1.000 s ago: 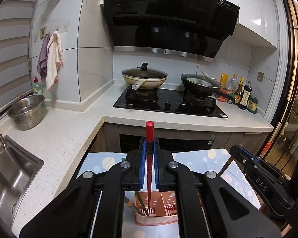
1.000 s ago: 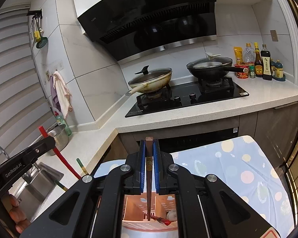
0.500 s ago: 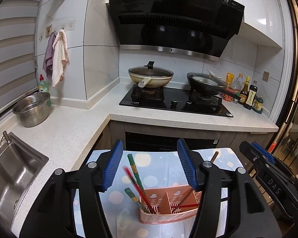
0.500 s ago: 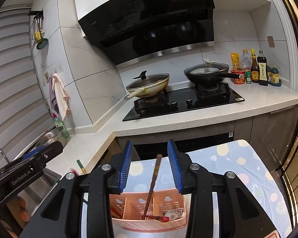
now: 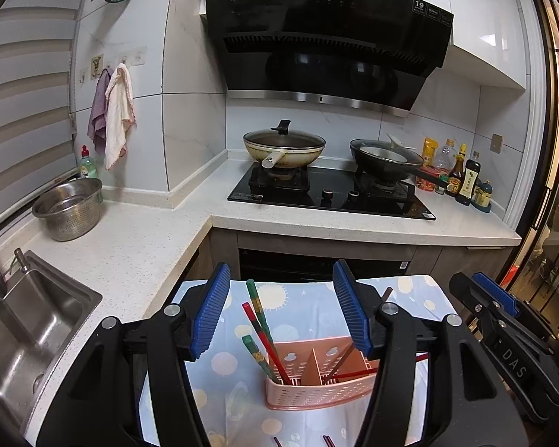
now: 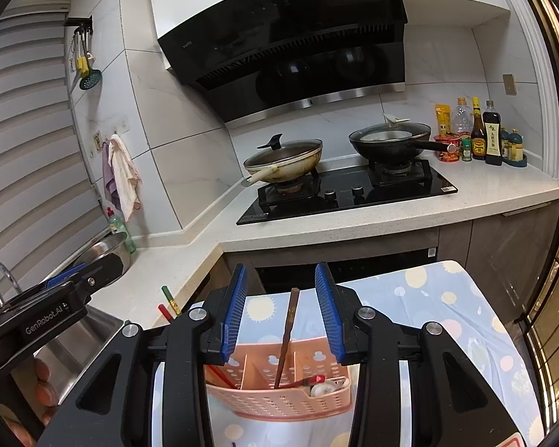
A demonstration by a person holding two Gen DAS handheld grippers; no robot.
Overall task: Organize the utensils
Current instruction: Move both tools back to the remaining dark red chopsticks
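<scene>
Chopsticks (image 5: 261,329) stand in a pink caddy (image 5: 316,391) on dotted cloth (image 6: 447,316), both grippers spread.

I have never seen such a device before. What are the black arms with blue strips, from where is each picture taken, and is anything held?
There is no robot here. A person holds a tool in each hand, each ending in two-finger tongs with blue pads, and each carries a wide-angle camera looking forward along its fingers. One picture comes from the left tongs, the other from the right tongs. Both are open and hold nothing.

Below them, on a table with a dotted blue cloth, stands a pink basket with compartments. Red and green chopsticks lean in its left compartment, and a brown chopstick stands in the middle one. Behind is a kitchen counter with pans on a stove.
</scene>
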